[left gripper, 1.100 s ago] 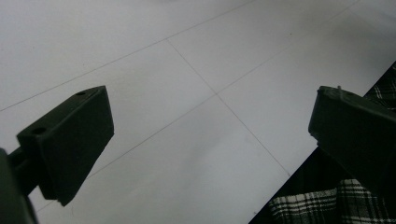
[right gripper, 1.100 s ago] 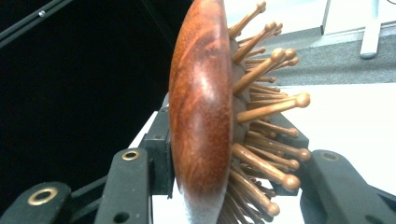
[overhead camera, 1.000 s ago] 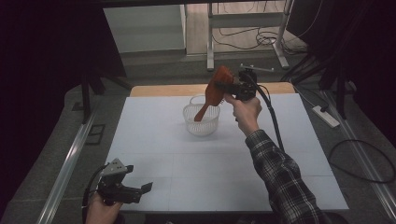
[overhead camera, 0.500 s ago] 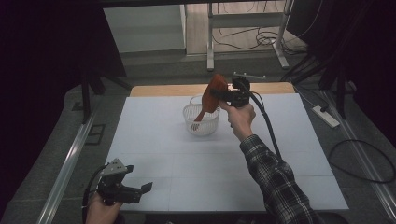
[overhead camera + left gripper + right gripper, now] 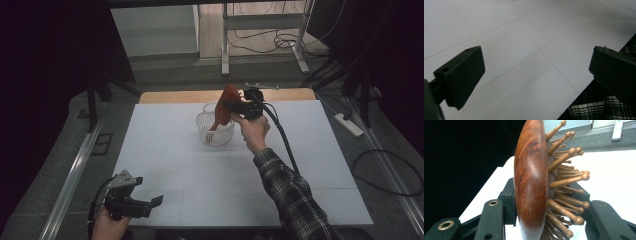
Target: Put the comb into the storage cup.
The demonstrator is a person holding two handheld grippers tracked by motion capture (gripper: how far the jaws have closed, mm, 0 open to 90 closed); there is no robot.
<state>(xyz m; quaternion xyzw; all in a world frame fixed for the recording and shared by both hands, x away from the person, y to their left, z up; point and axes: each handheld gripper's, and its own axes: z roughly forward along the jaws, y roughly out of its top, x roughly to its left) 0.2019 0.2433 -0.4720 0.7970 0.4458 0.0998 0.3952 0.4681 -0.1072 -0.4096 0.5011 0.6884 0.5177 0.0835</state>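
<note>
right tool has lowered the hairbrush into the basket

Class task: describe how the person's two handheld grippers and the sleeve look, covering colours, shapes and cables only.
Both grippers are black with two blocky jaws. The left gripper carries a grey three-cornered plate on top, and its jaws have small round holes. The right gripper trails a thick black cable and has brass-ringed holes in its jaws. The sleeve is dark plaid with pale lines.
</note>
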